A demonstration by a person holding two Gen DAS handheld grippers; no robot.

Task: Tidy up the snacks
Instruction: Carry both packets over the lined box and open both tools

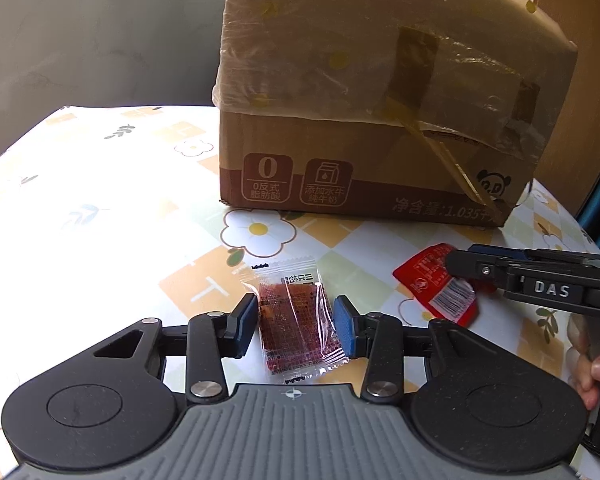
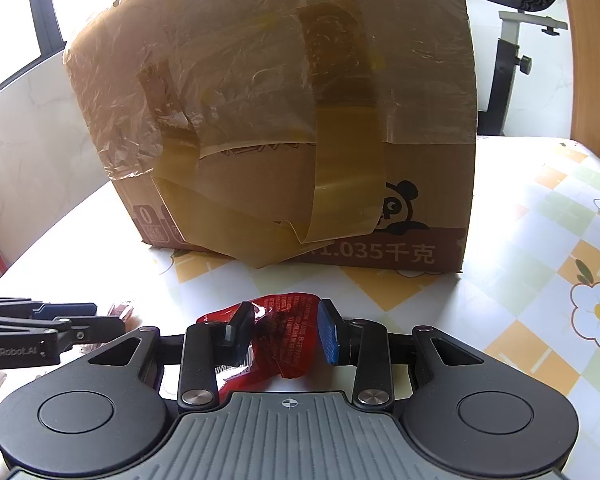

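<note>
A clear snack packet (image 1: 300, 320) with dark red contents lies on the flowered tablecloth between the pads of my left gripper (image 1: 296, 326). The jaws stand around it, still apart. A red snack packet (image 2: 286, 336) lies between the pads of my right gripper (image 2: 286, 332), also straddled with a gap on the right side. In the left wrist view the red packet (image 1: 440, 288) shows at the right under the right gripper's fingers (image 1: 476, 266). In the right wrist view the left gripper's fingers (image 2: 60, 316) show at the left edge.
A large taped cardboard box (image 1: 380, 120) stands on the table just beyond both packets; it fills the right wrist view (image 2: 280, 120). The flowered tablecloth (image 1: 100, 200) extends left. A wooden panel (image 2: 592, 60) and a black stand (image 2: 512, 60) are at the right.
</note>
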